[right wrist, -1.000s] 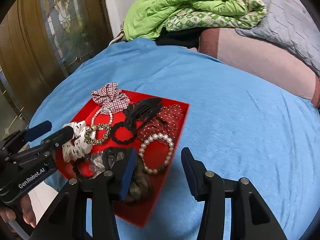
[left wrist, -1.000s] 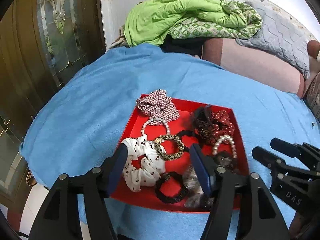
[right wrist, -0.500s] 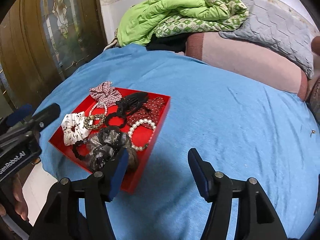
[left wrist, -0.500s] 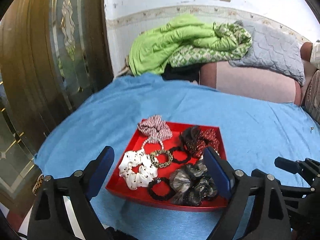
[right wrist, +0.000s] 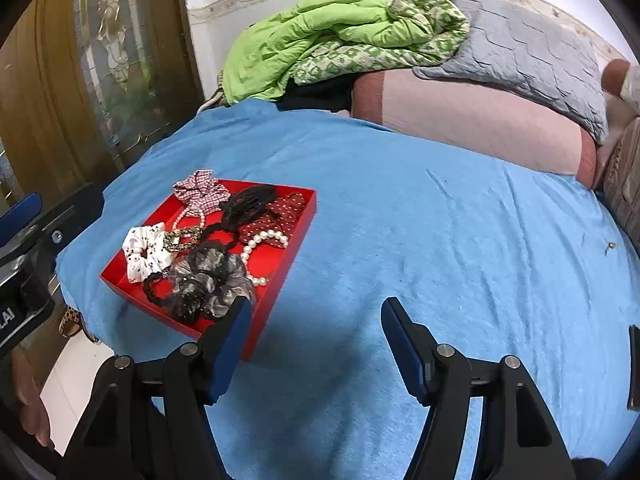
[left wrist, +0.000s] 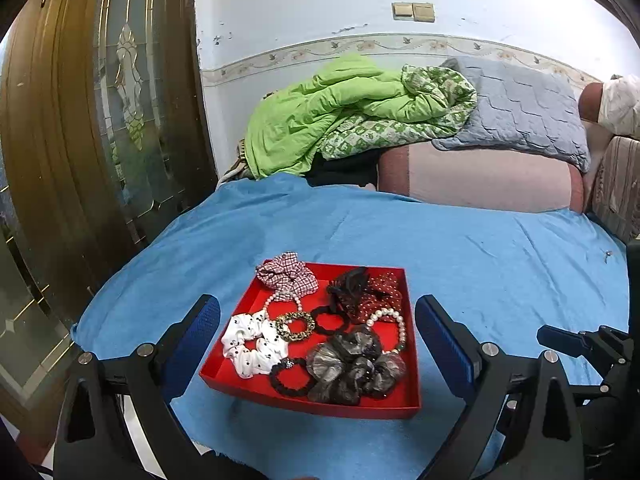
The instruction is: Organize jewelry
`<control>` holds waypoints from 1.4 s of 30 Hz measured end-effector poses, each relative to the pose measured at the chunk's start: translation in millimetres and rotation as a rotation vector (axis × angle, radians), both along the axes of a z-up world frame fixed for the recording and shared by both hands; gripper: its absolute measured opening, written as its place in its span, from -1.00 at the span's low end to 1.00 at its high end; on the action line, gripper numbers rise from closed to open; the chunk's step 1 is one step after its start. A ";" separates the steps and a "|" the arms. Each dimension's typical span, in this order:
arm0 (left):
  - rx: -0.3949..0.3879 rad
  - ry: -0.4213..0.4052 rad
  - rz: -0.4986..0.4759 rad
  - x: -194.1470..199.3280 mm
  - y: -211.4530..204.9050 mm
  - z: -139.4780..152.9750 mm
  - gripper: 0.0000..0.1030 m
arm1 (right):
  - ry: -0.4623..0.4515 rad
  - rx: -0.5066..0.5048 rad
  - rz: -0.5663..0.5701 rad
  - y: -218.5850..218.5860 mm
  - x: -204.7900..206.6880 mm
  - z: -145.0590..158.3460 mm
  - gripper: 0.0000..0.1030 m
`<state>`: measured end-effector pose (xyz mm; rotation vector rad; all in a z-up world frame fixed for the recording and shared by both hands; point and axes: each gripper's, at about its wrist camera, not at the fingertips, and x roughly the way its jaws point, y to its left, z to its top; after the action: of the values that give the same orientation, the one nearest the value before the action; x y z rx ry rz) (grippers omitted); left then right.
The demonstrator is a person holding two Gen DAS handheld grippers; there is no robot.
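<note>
A shallow red square tray (left wrist: 248,384) full of hair ties and bead bracelets sits near the front edge of the bed's blue cloth (left wrist: 480,264). The left gripper (left wrist: 316,332) has just been opening; its jaws stand wide apart and empty, with the tray beyond them. The right gripper (right wrist: 316,334), also just opening, holds nothing, and the tray lies left of its left blue-padded finger (right wrist: 230,344).
</note>
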<state>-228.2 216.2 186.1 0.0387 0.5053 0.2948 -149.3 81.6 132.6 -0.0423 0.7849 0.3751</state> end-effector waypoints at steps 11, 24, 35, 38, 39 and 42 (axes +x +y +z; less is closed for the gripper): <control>0.011 -0.014 -0.017 -6.1 -15.7 2.2 0.91 | -0.037 -0.026 -0.057 -15.0 -8.2 2.0 0.40; -0.029 0.032 -0.003 -5.4 -8.6 -8.4 0.92 | -0.076 -0.070 -0.058 -8.8 -16.1 2.2 0.47; -0.090 0.063 0.007 -9.9 5.2 -16.5 0.92 | -0.117 -0.080 -0.111 -12.2 -26.1 3.8 0.47; -0.079 0.068 0.011 -12.4 4.7 -19.2 0.92 | -0.131 -0.080 -0.116 -13.5 -29.5 4.8 0.48; -0.074 0.068 0.013 -13.5 4.1 -19.9 0.92 | -0.134 -0.081 -0.117 -13.5 -29.9 4.8 0.48; -0.065 0.072 0.012 -14.9 3.6 -21.8 0.92 | -0.137 -0.084 -0.116 -12.6 -30.9 4.1 0.50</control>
<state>-243.0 219.8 164.2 -0.0174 0.5864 0.2892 -180.2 69.1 136.7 -0.0999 0.6635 0.2262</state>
